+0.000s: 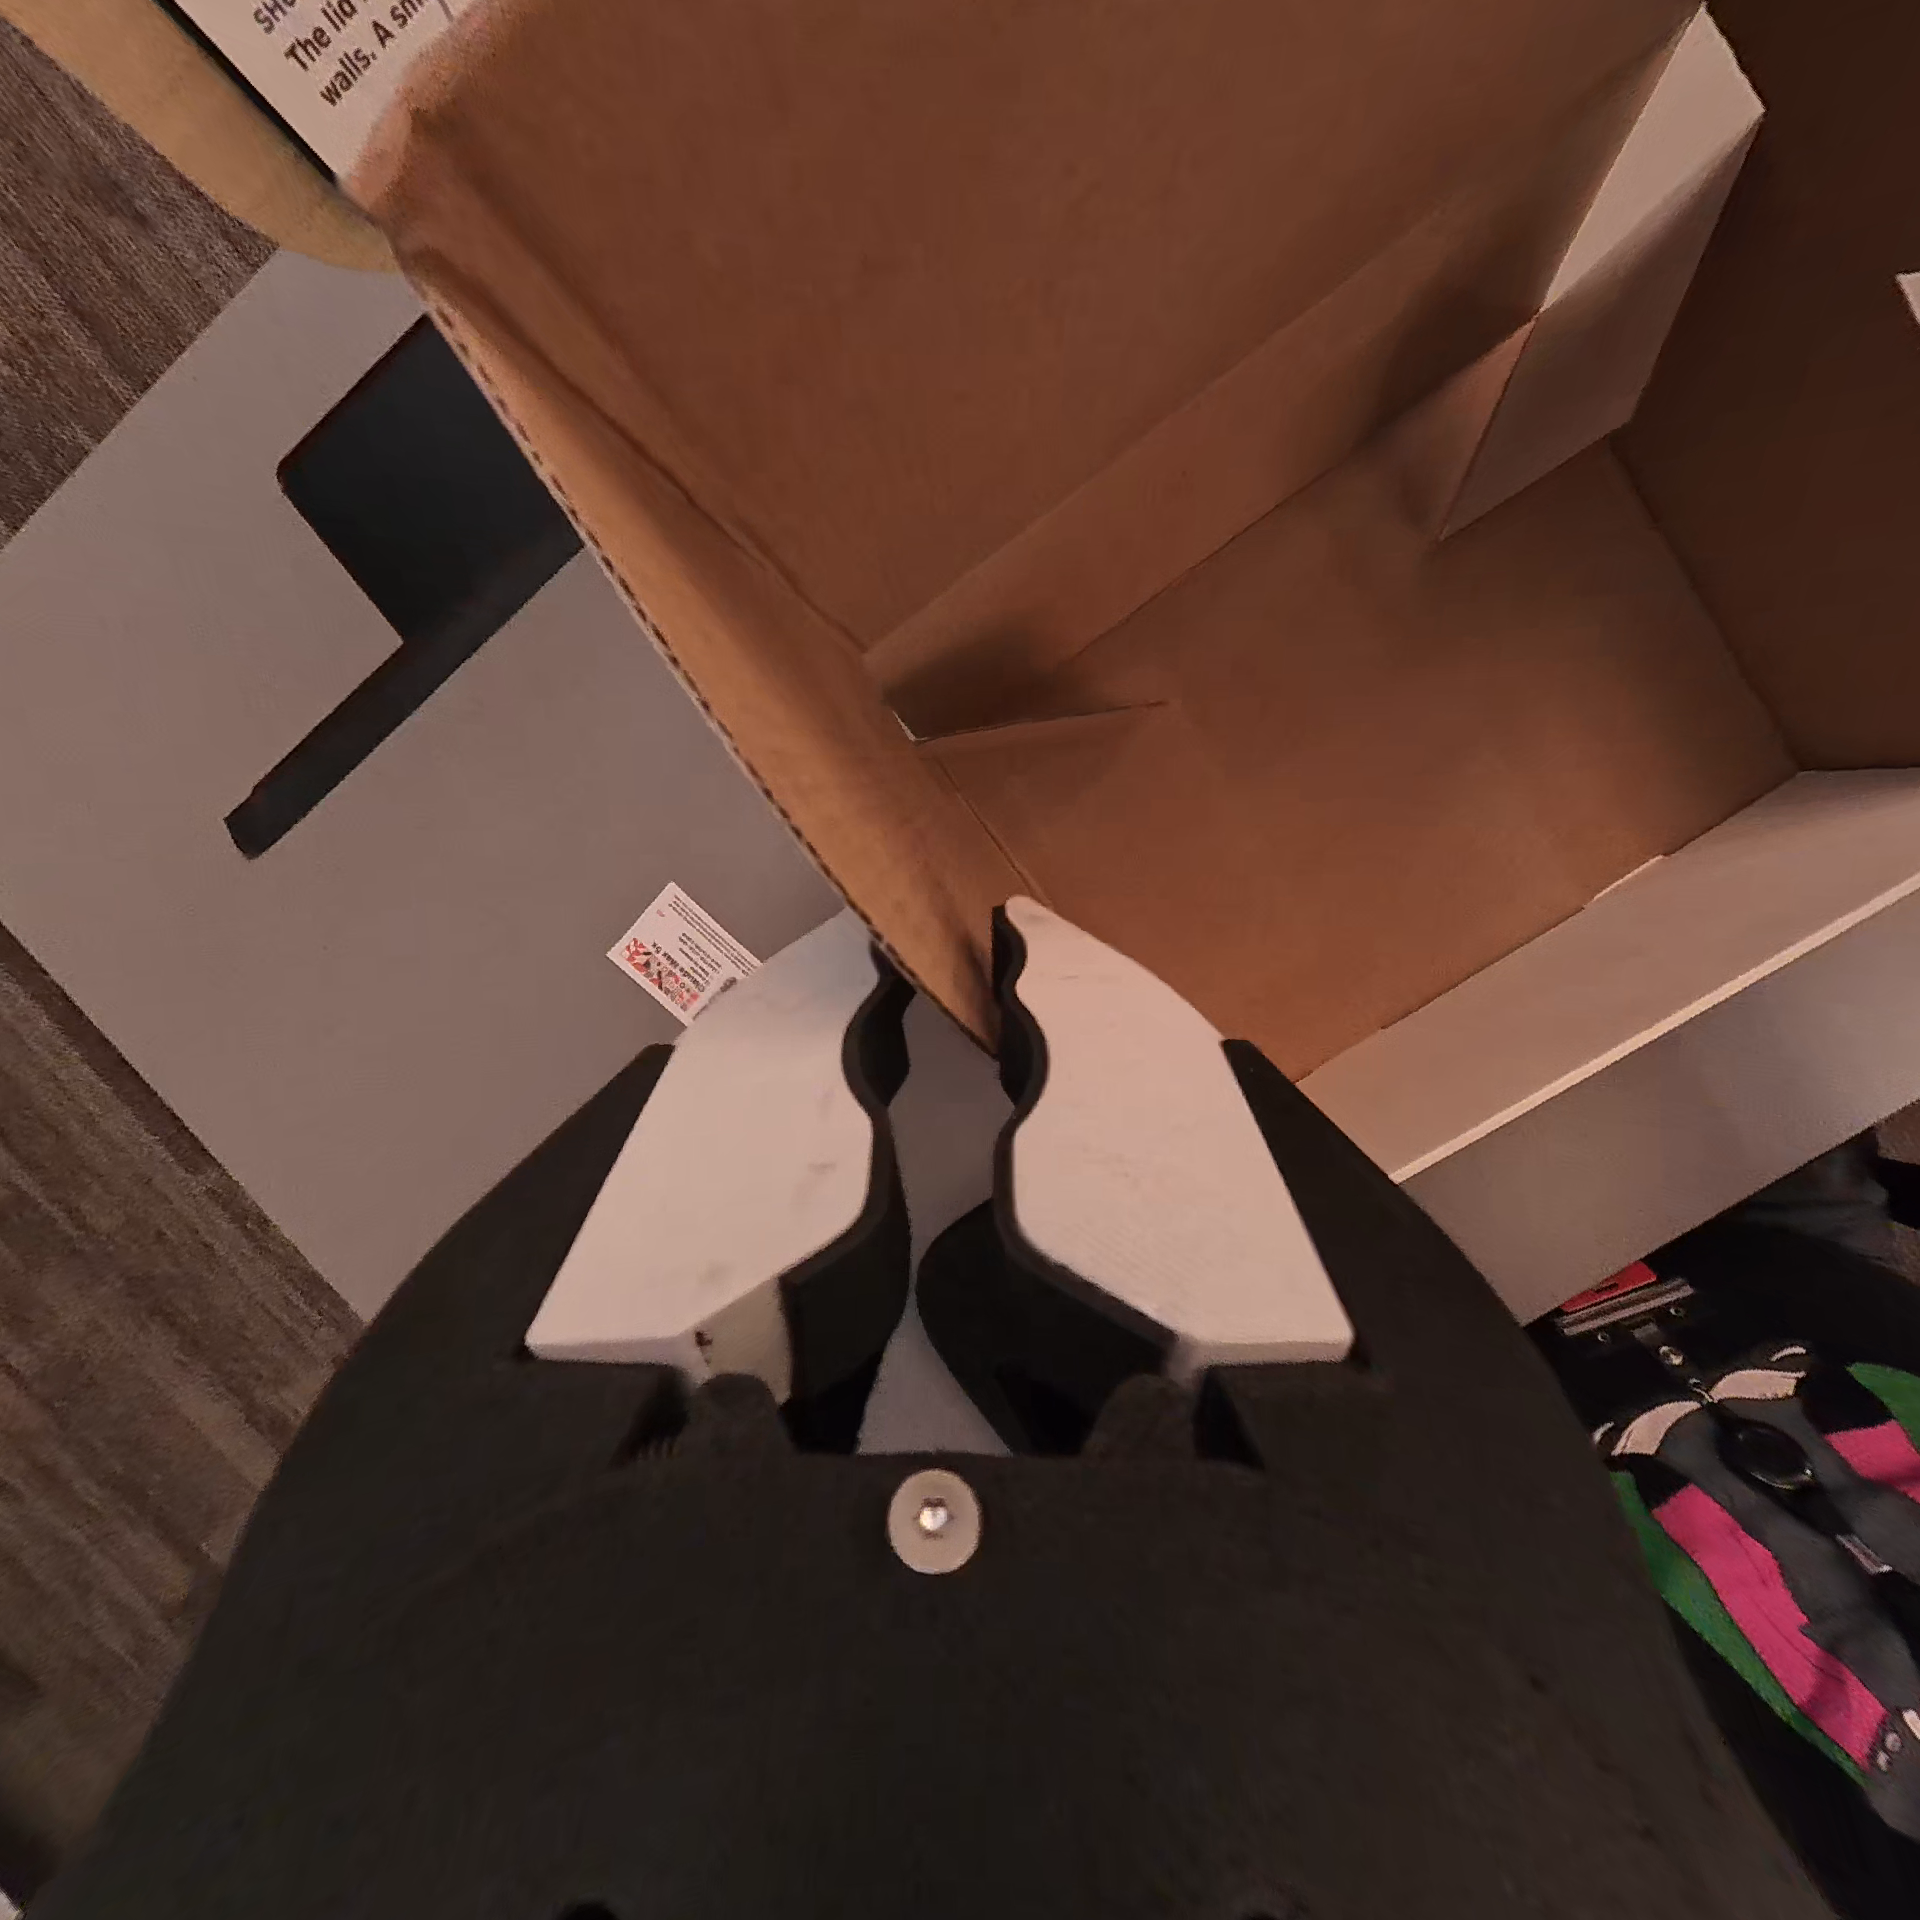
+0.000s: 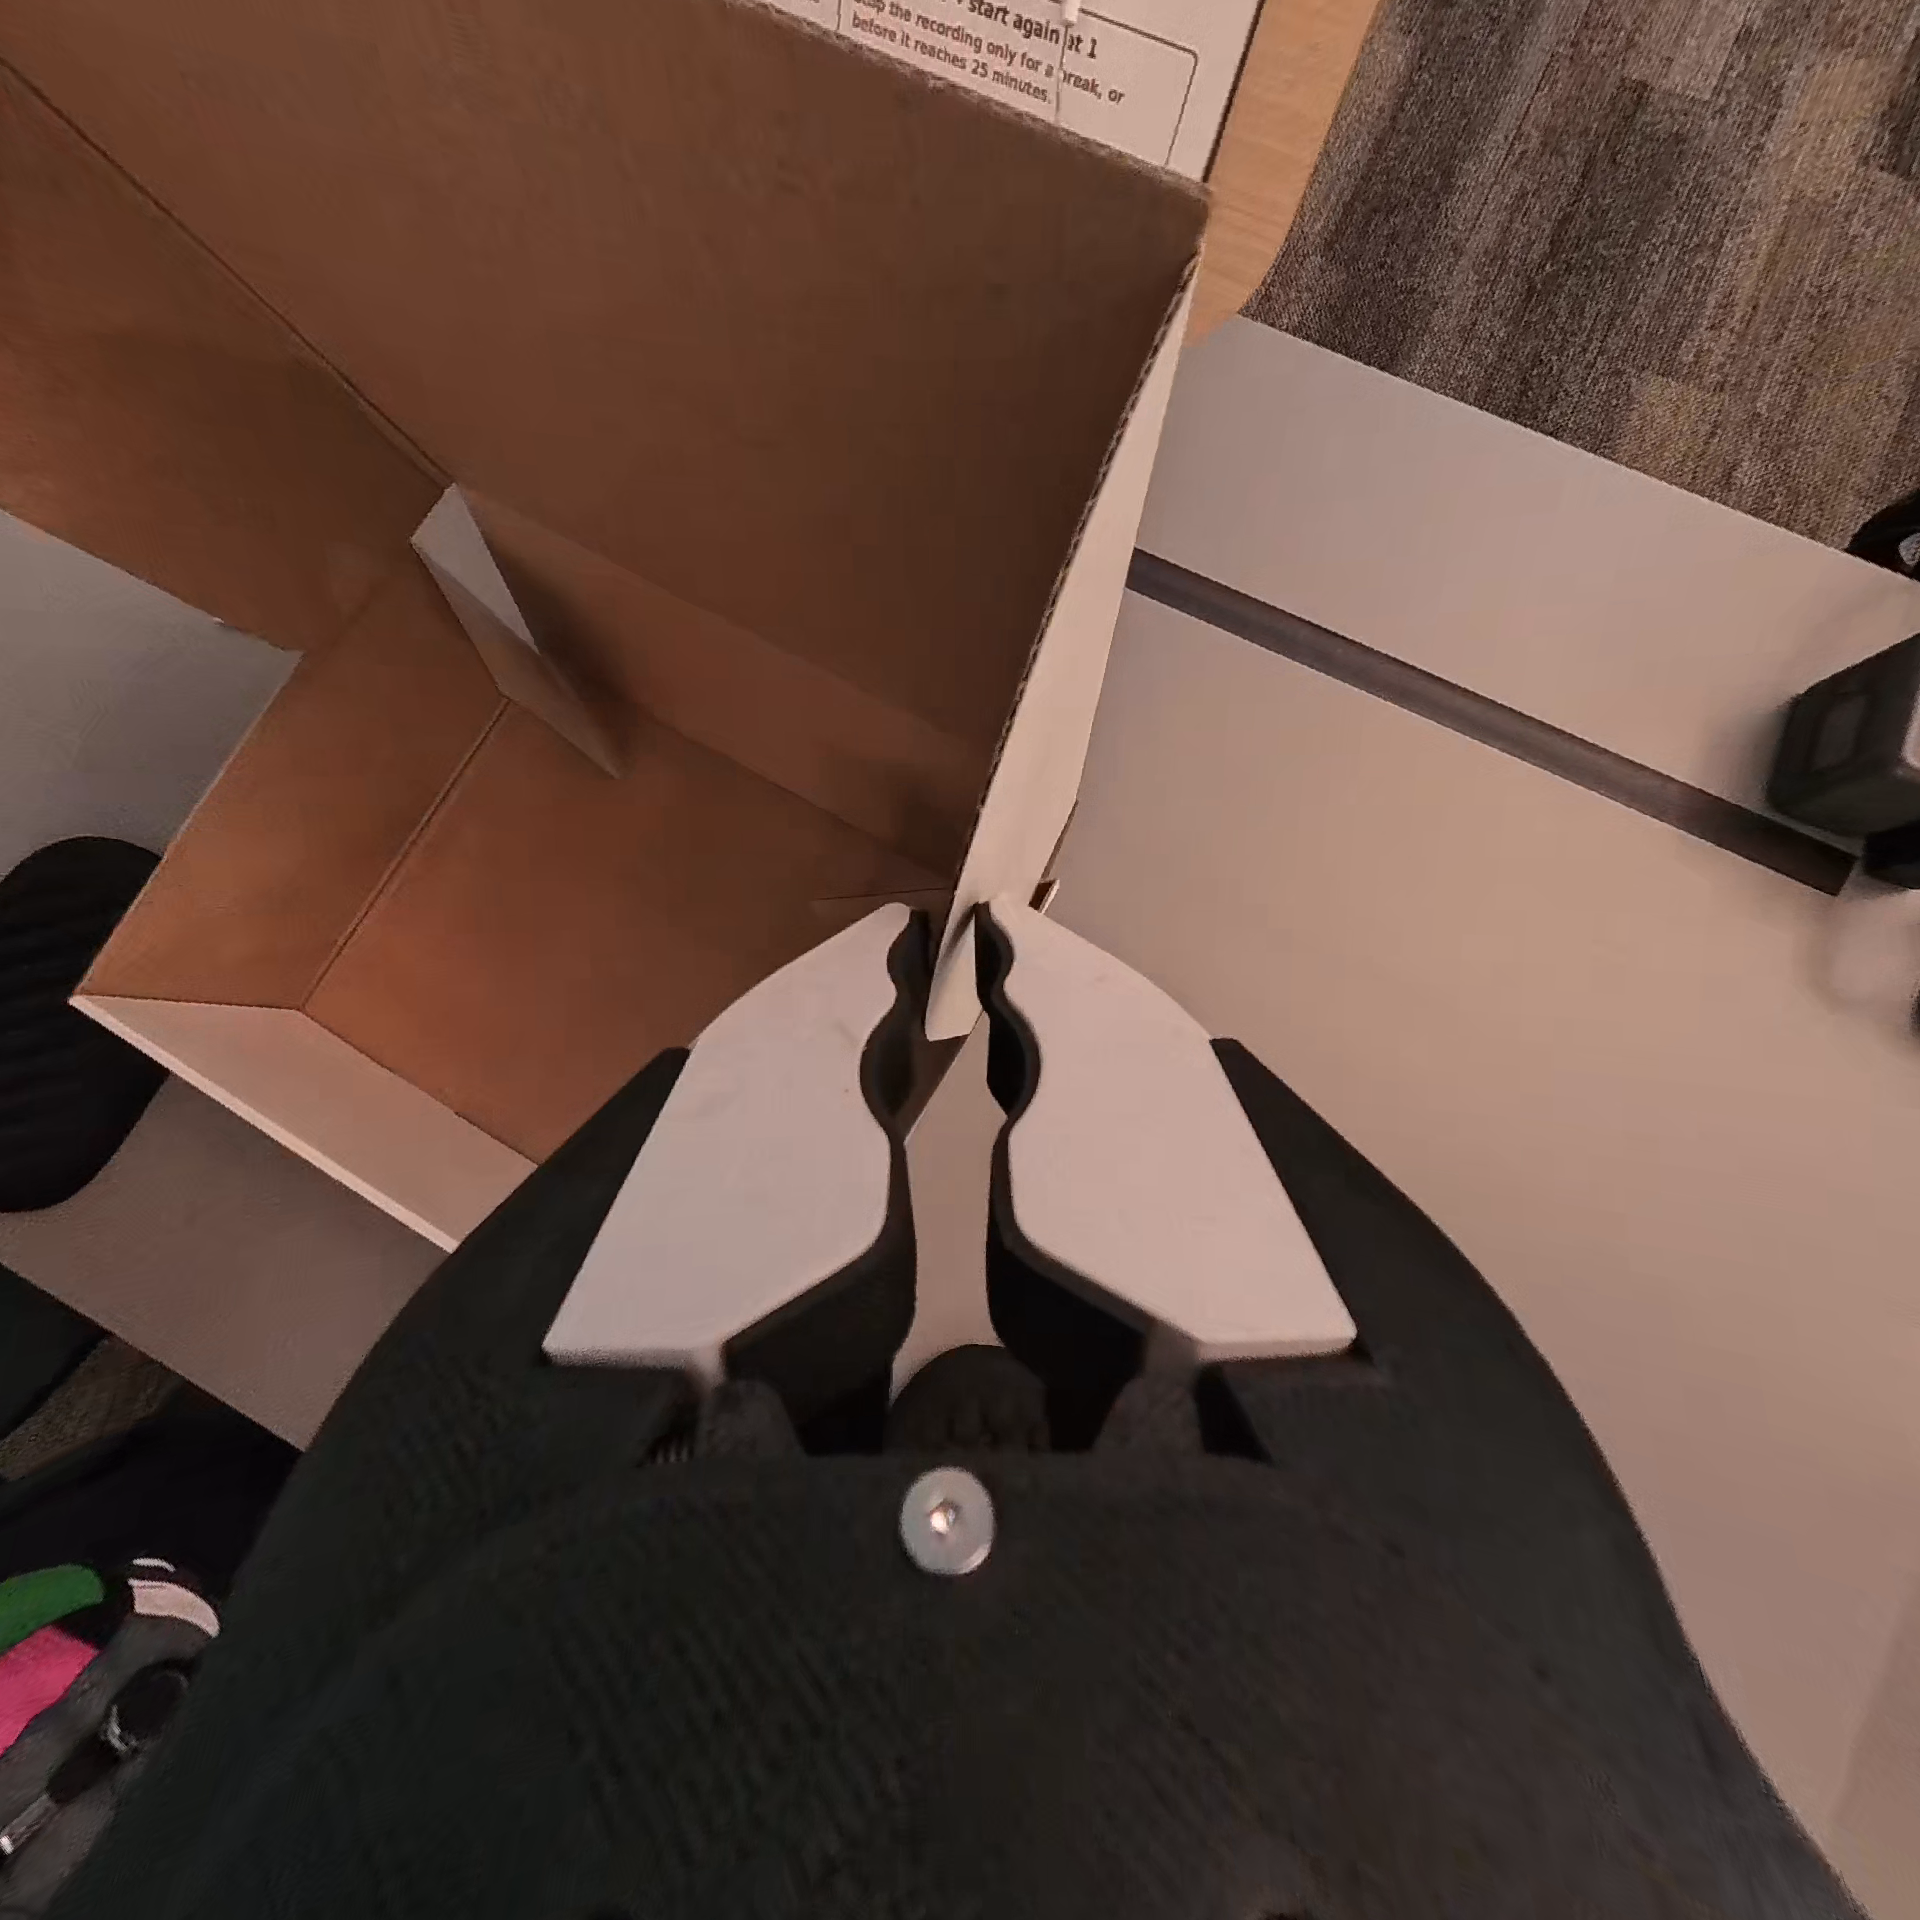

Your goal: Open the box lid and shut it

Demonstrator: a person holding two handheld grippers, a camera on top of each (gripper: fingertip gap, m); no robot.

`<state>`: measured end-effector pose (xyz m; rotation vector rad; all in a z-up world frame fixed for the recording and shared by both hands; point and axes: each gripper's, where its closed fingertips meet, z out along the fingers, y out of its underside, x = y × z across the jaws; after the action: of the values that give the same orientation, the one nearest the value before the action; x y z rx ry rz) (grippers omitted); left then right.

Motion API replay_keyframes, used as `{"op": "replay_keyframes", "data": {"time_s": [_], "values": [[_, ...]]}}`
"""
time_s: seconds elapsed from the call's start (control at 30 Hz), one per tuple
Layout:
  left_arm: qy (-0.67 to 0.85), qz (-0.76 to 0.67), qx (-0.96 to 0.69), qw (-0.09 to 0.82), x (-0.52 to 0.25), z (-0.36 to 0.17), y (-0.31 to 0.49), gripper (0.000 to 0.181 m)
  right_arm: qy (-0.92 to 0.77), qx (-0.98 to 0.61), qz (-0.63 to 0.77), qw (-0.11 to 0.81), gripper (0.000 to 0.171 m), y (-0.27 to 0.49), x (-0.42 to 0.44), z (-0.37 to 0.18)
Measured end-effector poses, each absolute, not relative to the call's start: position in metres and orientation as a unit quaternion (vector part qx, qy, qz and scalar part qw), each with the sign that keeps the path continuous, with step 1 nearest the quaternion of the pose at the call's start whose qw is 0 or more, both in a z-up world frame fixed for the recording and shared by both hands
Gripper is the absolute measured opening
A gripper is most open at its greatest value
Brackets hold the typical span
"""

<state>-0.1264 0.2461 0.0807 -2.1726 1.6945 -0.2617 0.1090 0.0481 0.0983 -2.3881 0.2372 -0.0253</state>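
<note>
Gripping the lid from both sides: left tongs were clamped on the lid's left side flap near its lower corner, right tongs were clamped on the right side flap, white outer face toward the right finger. Fingertips of the left tongs sat one on each face of the cardboard edge.

Box sat on the white surface, lid raised steeply, brown inner face toward both cameras. Box interior was exposed and looked empty; inner corner tabs were folded in at the back. Front wall was white outside.

Left view: a black L-shaped patch on the surface left of the box, a small printed sticker just beside the left tongs. Printed sheet lay behind the lid. Right view: a dark strip ran across the surface right of the box, with a dark grey block at its far end near the frame edge. Grey carpet beyond. Pink, green and black fabric showed below the surface edge.
</note>
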Motion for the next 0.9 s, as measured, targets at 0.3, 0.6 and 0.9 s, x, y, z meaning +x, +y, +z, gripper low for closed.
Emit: {"op": "replay_keyframes", "data": {"time_s": [0.3,0.6,0.9], "values": [[0.591,-0.115,-0.769,0.215,-0.132,0.095,0.246,0.037,0.069,-0.926,-0.045,0.369,0.023,0.051,0.106,0.102],[0.568,-0.191,-0.744,0.295,-0.14,0.131,0.239,0.042,0.052,-0.919,-0.095,0.379,0.036,0.046,0.111,0.11],[0.517,-0.295,-0.705,0.386,-0.149,0.157,0.222,0.048,0.066,-0.917,-0.13,0.372,0.044,0.029,0.123,0.122]]}}
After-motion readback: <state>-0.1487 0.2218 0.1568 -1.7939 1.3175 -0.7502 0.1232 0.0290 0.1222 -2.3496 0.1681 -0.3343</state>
